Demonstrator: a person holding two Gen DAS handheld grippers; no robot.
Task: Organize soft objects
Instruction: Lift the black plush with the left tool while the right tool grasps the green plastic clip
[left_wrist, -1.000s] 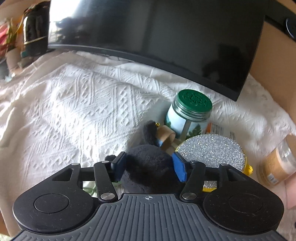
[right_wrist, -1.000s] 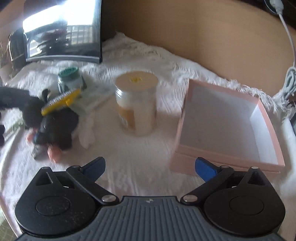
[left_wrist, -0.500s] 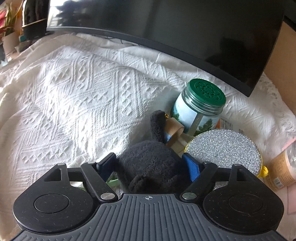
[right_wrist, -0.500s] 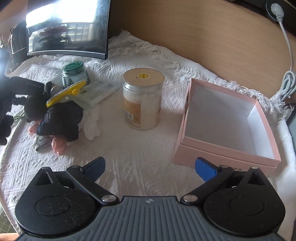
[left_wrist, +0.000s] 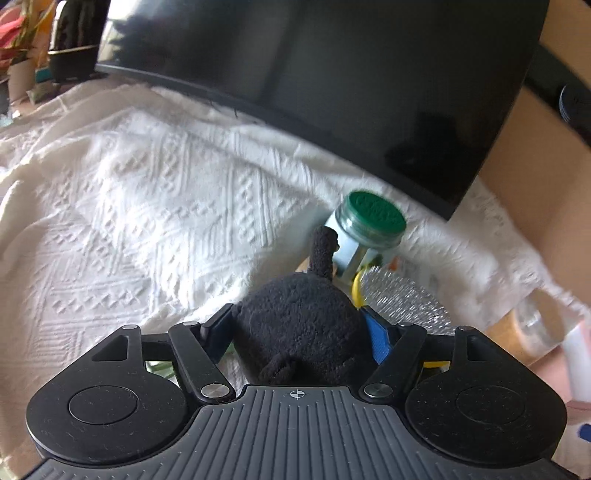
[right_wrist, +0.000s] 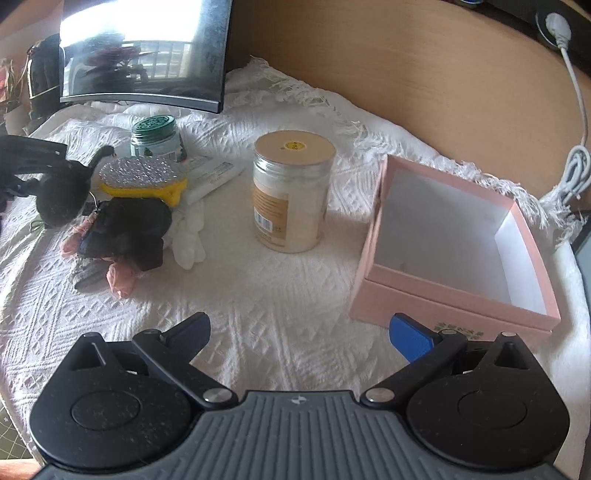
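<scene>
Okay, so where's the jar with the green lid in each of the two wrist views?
Left wrist view: green-lidded jar sits right of centre, just beyond the black plush toy.
Right wrist view: the jar stands upper left, behind the glittery yellow disc.
Shared landmark: the dark monitor behind the jar in both.

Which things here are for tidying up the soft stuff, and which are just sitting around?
For the job:
- black plush toy, between the left gripper's closing jaws
- other dark soft toy
- white soft piece
- empty pink box, probably where they go

Just lying about:
- green-lidded jar
- tall jar
- glittery yellow brush
- monitor
</scene>
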